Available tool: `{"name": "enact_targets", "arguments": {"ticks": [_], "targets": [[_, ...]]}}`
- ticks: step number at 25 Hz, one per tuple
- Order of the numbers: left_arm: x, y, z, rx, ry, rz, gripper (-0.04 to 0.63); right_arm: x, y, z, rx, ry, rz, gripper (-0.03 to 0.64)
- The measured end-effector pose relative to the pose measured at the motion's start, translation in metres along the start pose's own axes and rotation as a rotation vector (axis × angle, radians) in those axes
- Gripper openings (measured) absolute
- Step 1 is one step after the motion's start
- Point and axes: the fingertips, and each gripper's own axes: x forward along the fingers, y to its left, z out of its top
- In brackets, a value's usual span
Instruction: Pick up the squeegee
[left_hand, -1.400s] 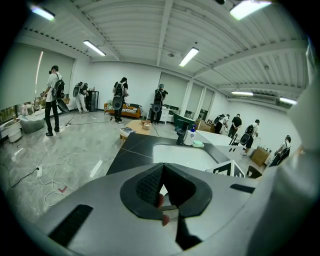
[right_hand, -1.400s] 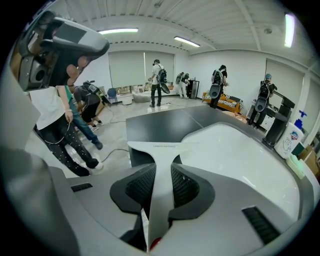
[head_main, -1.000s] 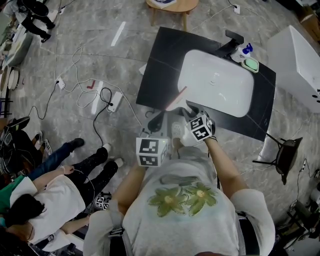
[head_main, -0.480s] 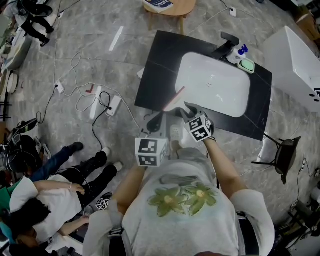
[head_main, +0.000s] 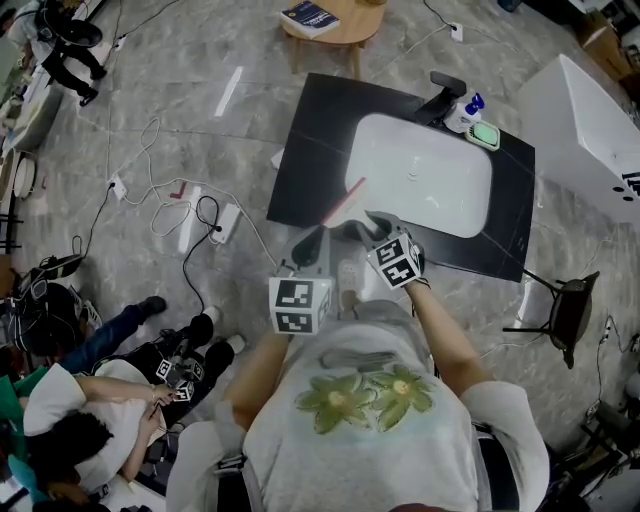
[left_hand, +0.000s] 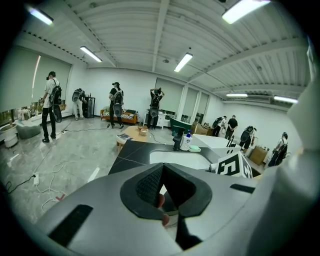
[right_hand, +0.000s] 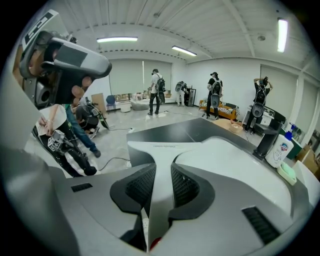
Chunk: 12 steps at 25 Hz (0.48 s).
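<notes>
The squeegee (head_main: 344, 200) is grey with a red blade edge and hangs over the front edge of the black counter (head_main: 310, 140). My right gripper (head_main: 368, 222) is shut on its handle. In the right gripper view the grey T-shaped squeegee (right_hand: 165, 150) runs out from between the pads, its head over the counter's corner. My left gripper (head_main: 312, 243) hovers beside it to the left, apart from the squeegee. In the left gripper view my left gripper (left_hand: 162, 167) has its tips touching and nothing between them.
A white sink basin (head_main: 425, 175) sits in the counter, with a black faucet (head_main: 447, 92), a soap bottle (head_main: 468, 106) and a green dish (head_main: 484, 135) behind it. Cables and a power strip (head_main: 228, 214) lie on the floor at left. A person (head_main: 70, 425) crouches at lower left.
My right gripper has risen a little with the squeegee still in it. The left gripper has stayed put. The person at lower left has shifted.
</notes>
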Motion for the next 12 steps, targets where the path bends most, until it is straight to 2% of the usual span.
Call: {"name": "enact_targets", "arguments": {"ticks": [12], "targets": [[-0.003, 0.003, 0.007, 0.018, -0.016, -0.004, 0.011, -0.015, 0.001, 0.022, 0.021, -0.056, -0.01, 0.097]]}}
